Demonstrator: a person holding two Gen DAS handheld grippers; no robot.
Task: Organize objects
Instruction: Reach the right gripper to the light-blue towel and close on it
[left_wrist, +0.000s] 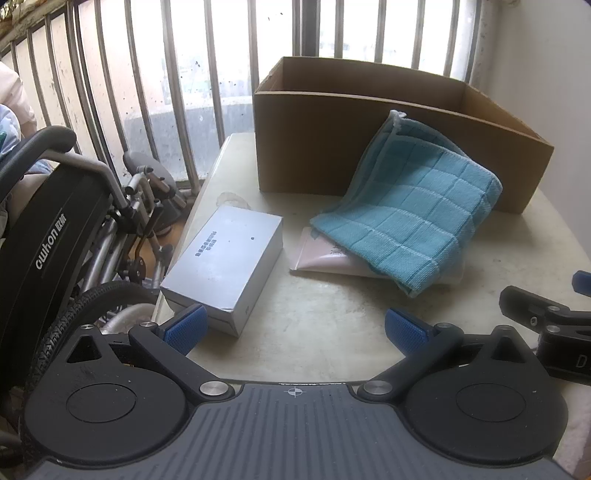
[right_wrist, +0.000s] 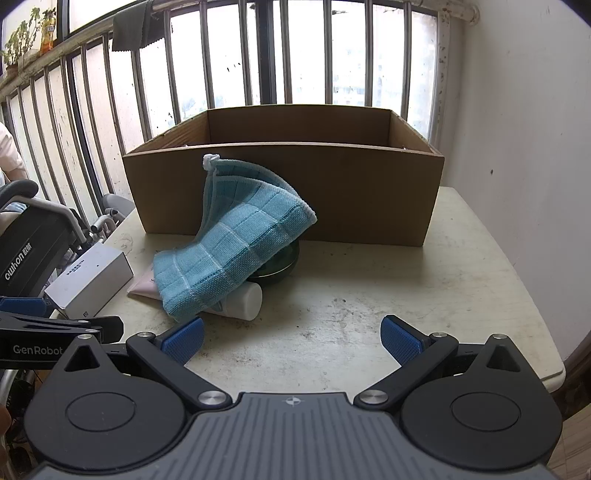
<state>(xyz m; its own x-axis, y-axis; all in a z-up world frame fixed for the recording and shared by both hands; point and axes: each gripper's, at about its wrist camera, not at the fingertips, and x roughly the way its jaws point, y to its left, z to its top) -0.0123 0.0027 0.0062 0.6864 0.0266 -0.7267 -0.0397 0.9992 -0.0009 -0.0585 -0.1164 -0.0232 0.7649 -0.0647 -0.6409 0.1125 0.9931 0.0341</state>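
Note:
A blue checked cloth (left_wrist: 413, 218) (right_wrist: 236, 236) is draped over a pink-white tube (left_wrist: 325, 258) (right_wrist: 236, 301) and a dark round dish (right_wrist: 280, 267), leaning on an open cardboard box (left_wrist: 369, 147) (right_wrist: 288, 192). A grey-white carton (left_wrist: 225, 266) (right_wrist: 88, 280) lies at the table's left edge. My left gripper (left_wrist: 295, 328) hovers open over the near table, its left pad beside the carton's near corner. Farther right, my right gripper (right_wrist: 291, 341) is open above bare tabletop, nothing between its fingers.
The worn white table (right_wrist: 406, 295) ends close on the right by a wall. A folded black wheelchair (left_wrist: 55, 229) stands left of the table. A barred window railing (right_wrist: 277, 55) runs behind the box. A person's sleeve (left_wrist: 14, 99) shows at far left.

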